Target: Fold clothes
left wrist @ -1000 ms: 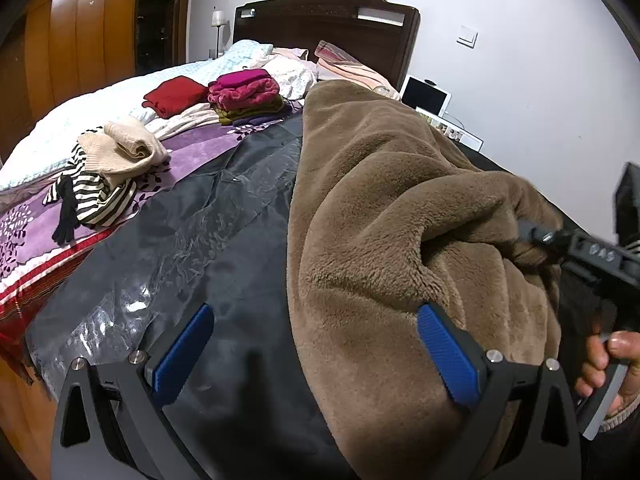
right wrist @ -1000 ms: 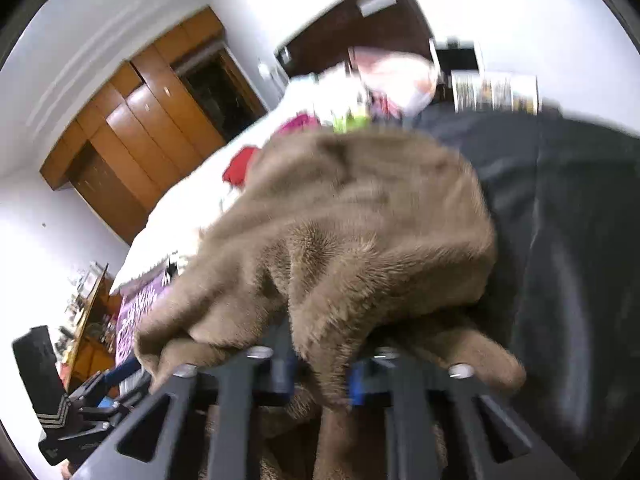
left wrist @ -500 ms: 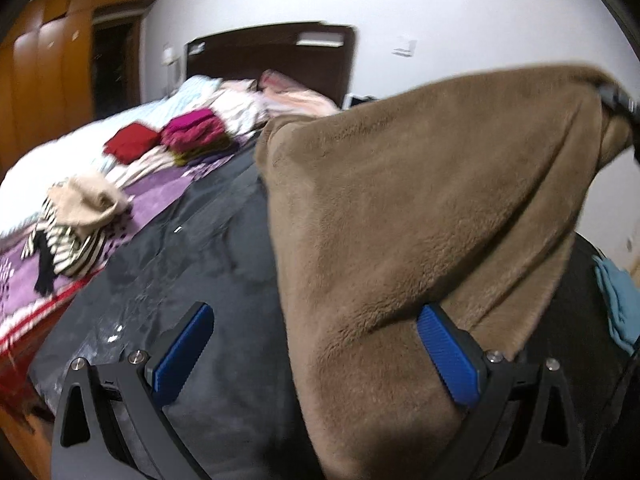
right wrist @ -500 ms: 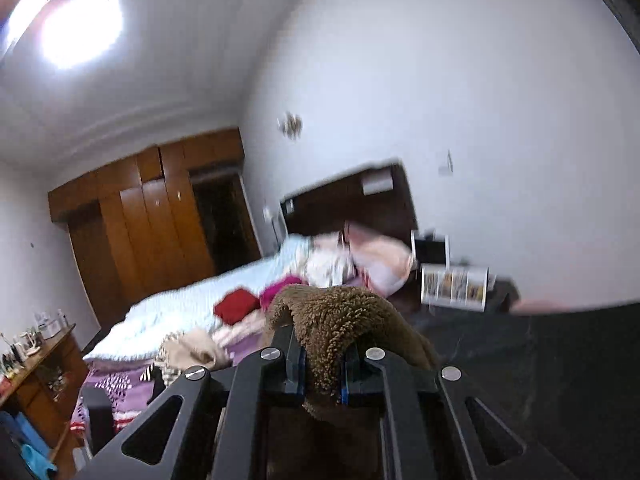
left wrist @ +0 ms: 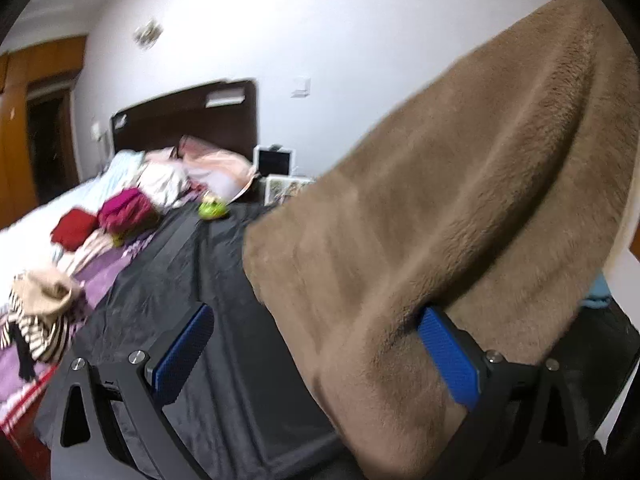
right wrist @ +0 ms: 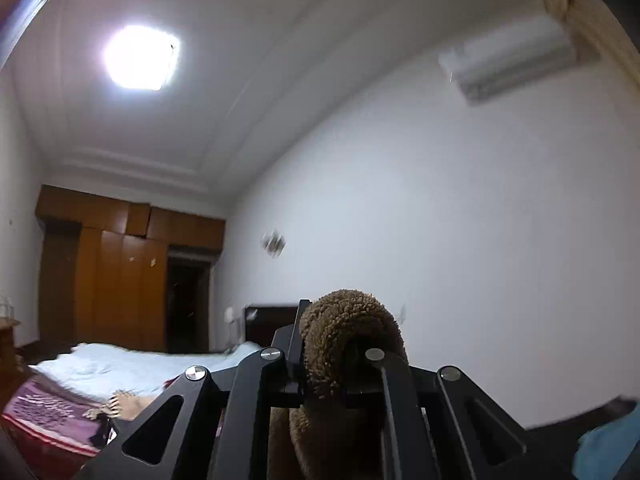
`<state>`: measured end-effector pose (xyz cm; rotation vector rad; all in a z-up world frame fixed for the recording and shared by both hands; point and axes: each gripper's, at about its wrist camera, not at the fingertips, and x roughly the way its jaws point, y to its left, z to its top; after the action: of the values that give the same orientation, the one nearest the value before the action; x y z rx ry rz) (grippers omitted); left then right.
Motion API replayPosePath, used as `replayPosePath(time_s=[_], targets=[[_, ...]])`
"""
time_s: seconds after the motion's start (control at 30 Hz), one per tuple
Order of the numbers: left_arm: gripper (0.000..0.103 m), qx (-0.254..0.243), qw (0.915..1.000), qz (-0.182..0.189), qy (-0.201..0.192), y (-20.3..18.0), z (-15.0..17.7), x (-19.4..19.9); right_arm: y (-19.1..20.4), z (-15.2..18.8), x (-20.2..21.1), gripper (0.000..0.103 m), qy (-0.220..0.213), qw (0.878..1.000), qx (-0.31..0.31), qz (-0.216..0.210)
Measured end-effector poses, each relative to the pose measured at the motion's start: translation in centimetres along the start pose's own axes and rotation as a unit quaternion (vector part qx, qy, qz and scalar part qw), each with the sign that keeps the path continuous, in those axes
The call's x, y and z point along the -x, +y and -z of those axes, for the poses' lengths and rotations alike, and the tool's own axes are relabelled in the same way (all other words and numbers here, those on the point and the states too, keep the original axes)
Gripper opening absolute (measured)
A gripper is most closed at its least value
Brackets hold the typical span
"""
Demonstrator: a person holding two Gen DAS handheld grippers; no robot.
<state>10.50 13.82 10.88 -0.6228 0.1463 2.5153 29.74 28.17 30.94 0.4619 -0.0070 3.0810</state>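
Right now the job sits in its opening step: the brown fleece garment (left wrist: 460, 208) is being hoisted off the bed so it can hang and be squared up before any fold is made. The right gripper (right wrist: 340, 360) is raised high, camera tilted toward the ceiling, and its two fingers are pinched together on a bunched roll of the fleece that bulges up between them. From that hold, out of the left camera's frame at about two o'clock, the cloth slopes down across the view to about six o'clock, hanging just above the black plastic sheet (left wrist: 192, 280) spread over the bed.

The left gripper (left wrist: 316, 356) has its blue pads (left wrist: 182, 354) spread wide with nothing gripped; the right-hand pad is touching or just behind the hanging edge of the fleece, I cannot tell which. My guess is the next move calls for that free gripper to close on a lower corner or hem, so the piece can be stretched between both holds and laid flat on the sheet.

The garment looks thick, plush and heavy, with a short nap and soft rounded folds; it should drape slackly and bunch easily. Its outline is too blurred to tell sleeves or collar.
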Motion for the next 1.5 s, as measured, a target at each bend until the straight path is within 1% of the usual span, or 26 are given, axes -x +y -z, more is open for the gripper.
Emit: replayPosePath(time_s=[0.13, 0.2, 0.27, 0.37, 0.5, 0.6, 0.67, 0.73, 0.83, 0.9, 0.93, 0.97, 1.03, 1.07, 1.13, 1.23, 1.33, 1.4, 1.43, 1.5], targets=[[0.102, -0.018, 0.9991, 0.035, -0.015, -2.8, 0.0, 1.8, 1.2, -2.4, 2.7, 0.011, -0.013, 0.999, 0.041, 0.027], [0.102, -0.027, 0.9984, 0.045, -0.02, -4.0, 0.1, 2.8, 1.9, -3.3, 3.5, 0.011, -0.005, 0.997, 0.061, 0.048], [0.102, -0.035, 0.9977, 0.051, -0.026, -4.7, 0.2, 3.7, 2.2, -3.6, 3.4, 0.011, 0.011, 0.995, 0.073, 0.069], [0.102, -0.044, 0.9958, 0.07, -0.041, -5.4, 0.2, 5.6, 2.1, -3.3, 2.2, 0.011, 0.038, 0.993, 0.073, 0.08], [0.102, -0.053, 0.9891, 0.128, -0.049, -5.4, 0.9, 7.8, 2.4, -2.6, -0.5, 0.011, 0.078, 0.99, 0.089, 0.078], [0.102, -0.06, 0.9828, 0.17, -0.039, -5.7, 1.7, 8.6, 2.7, -1.3, -3.2, 0.012, 0.11, 0.986, 0.1, 0.076], [0.102, -0.064, 0.9777, 0.199, -0.02, -6.1, 2.6, 8.4, 2.7, -0.5, -5.0, 0.012, 0.133, 0.983, 0.1, 0.076], [0.102, -0.069, 0.9758, 0.208, -0.002, -6.7, 3.5, 7.6, 2.2, 0.9, -7.0, 0.012, 0.165, 0.981, 0.081, 0.068], [0.102, -0.081, 0.9769, 0.194, 0.038, -8.2, 5.1, 5.7, 1.2, 3.1, -9.8, 0.012, 0.215, 0.974, 0.047, 0.053], [0.102, -0.085, 0.9796, 0.169, 0.068, -8.9, 6.2, 3.4, 0.4, 4.6, -11.3, 0.013, 0.245, 0.968, 0.028, 0.042], [0.102, -0.084, 0.982, 0.149, 0.081, -9.0, 6.6, 2.3, 0.0, 5.3, -11.8, 0.014, 0.256, 0.966, 0.023, 0.039], [0.102, -0.083, 0.9842, 0.127, 0.092, -9.0, 7.0, 1.2, -0.4, 6.0, -12.3, 0.021, 0.271, 0.962, 0.019, 0.031], [0.102, -0.075, 0.989, 0.072, 0.105, -8.1, 7.7, -0.9, -1.2, 8.0, -13.2, 0.066, 0.311, 0.95, 0.008, -0.001], [0.102, -0.069, 0.9902, 0.057, 0.108, -7.5, 7.8, -1.5, -1.7, 9.0, -13.5, 0.103, 0.327, 0.945, 0.005, -0.008], [0.103, -0.047, 0.9916, 0.037, 0.115, -6.0, 7.9, -2.4, -2.8, 11.0, -13.9, 0.103, 0.354, 0.935, 0.001, -0.019], [0.103, -0.021, 0.9921, 0.029, 0.12, -4.5, 8.1, -1.9, -4.6, 13.9, -13.5, 0.103, 0.388, 0.921, -0.011, -0.028], [0.103, -0.029, 0.9932, 0.002, 0.113, -4.0, 8.2, -1.5, -6.5, 16.2, -12.1, 0.103, 0.414, 0.909, -0.033, -0.035], [0.103, -0.027, 0.9932, -0.008, 0.113, -3.3, 8.4, -1.8, -8.0, 17.2, -10.8, 0.103, 0.422, 0.904, -0.06, -0.041], [0.103, -0.019, 0.993, -0.007, 0.116, -2.8, 8.5, -1.8, -8.6, 17.4, -10.0, 0.103, 0.42, 0.904, -0.07, -0.044], [0.103, -0.004, 0.9928, 0.007, 0.12, -2.2, 8.3, -2.3, -9.5, 17.4, -7.6, 0.103, 0.403, 0.91, -0.084, -0.051]])
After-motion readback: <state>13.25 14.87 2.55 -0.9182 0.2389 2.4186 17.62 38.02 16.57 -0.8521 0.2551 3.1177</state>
